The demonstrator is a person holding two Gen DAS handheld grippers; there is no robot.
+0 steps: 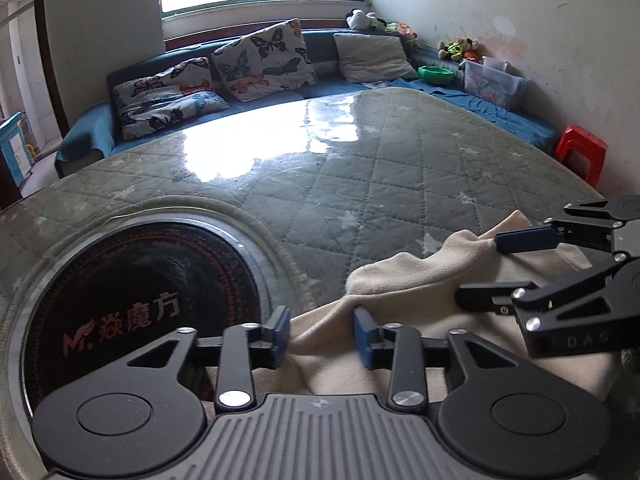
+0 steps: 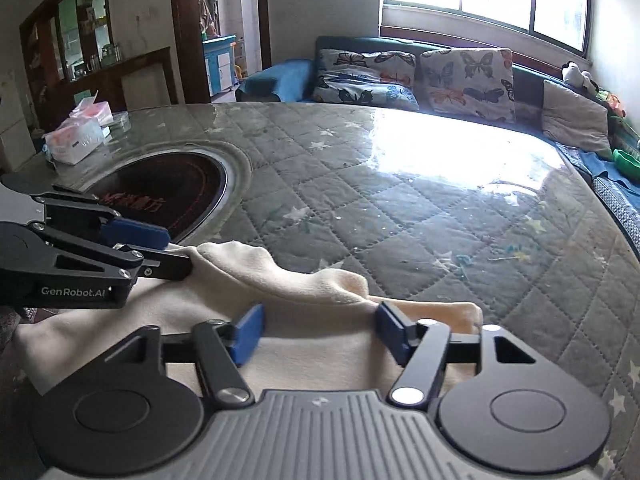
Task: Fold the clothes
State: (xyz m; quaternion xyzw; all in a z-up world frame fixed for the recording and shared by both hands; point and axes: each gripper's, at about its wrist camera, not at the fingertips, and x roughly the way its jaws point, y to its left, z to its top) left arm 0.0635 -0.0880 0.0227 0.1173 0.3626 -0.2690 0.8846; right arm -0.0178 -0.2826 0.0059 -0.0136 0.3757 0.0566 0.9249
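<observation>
Cream garment (image 2: 304, 344) lying crosswise, rumpled far edge between spread left gripper (image 1: 322, 334) and right gripper (image 2: 318, 330), apparently ungripped.

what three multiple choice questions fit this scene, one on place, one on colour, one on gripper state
1. Where does the cream garment lie?
A. on the quilted table cover
B. on the sofa
C. on the red stool

2. What colour are the finger pads of the grippers?
A. green
B. blue
C. white

3. How does the left gripper stand?
A. shut on the garment
B. open
C. out of view

Key: 1 A, the cloth rests on the cover near the round burner; 2 B, both wrist views show blue pads; 3 B, its jaws stand apart over a fold, like the right gripper.
</observation>
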